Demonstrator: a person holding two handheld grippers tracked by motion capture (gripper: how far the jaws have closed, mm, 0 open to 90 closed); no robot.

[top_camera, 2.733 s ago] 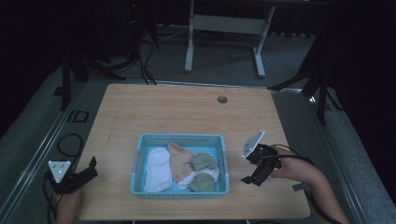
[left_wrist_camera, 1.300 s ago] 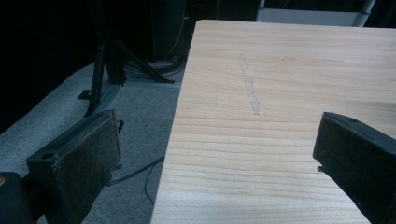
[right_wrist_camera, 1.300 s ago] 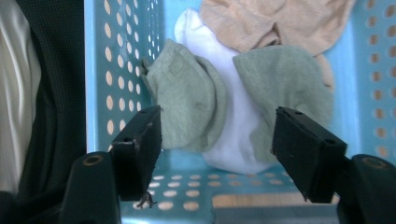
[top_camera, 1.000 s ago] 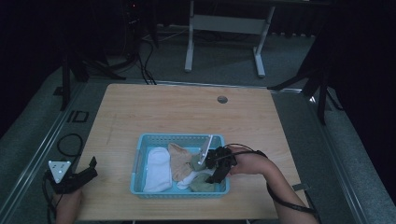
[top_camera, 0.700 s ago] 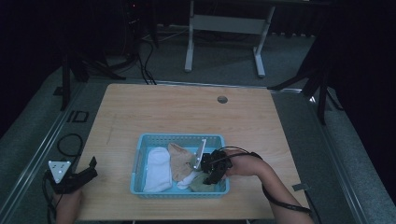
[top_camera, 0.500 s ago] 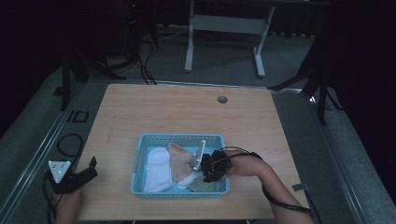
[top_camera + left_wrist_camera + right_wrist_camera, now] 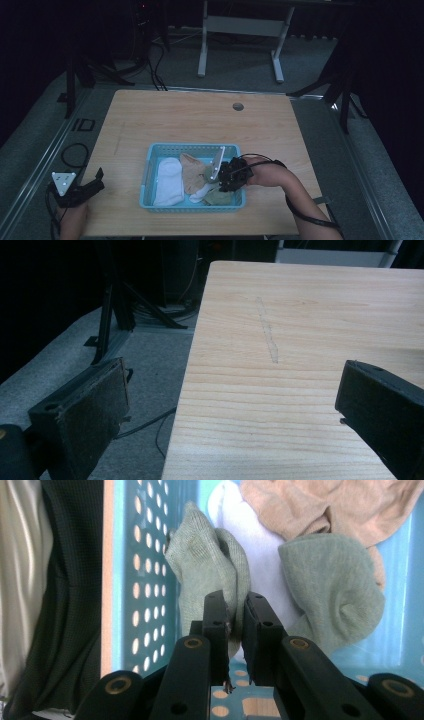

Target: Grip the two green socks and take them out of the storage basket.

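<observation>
A blue perforated basket [image 7: 190, 147] stands on the wooden table near its front edge. In it lie a white sock [image 7: 167, 175], a tan sock [image 7: 192, 170] and a green sock [image 7: 217, 197]. My right gripper [image 7: 222, 182] reaches into the basket's right part. In the right gripper view, that gripper [image 7: 239, 610] is shut on a fold of a green sock [image 7: 205, 565] beside the basket wall [image 7: 145, 580]. A second green sock [image 7: 330, 590], a white sock [image 7: 260, 555] and a tan sock [image 7: 320, 505] lie just beyond. My left gripper [image 7: 97, 181] rests at the table's left front corner, open [image 7: 235, 385] and holding nothing.
The table [image 7: 200, 120] is bare wood behind the basket, with a small round hole [image 7: 238, 106] near its far edge. A faint scratch [image 7: 267, 335] runs along the wood ahead of the left gripper. Cables and dark stands are on the floor around.
My right gripper has come from the table right of the basket into the basket and has closed on a green sock. The left gripper has stayed put.
</observation>
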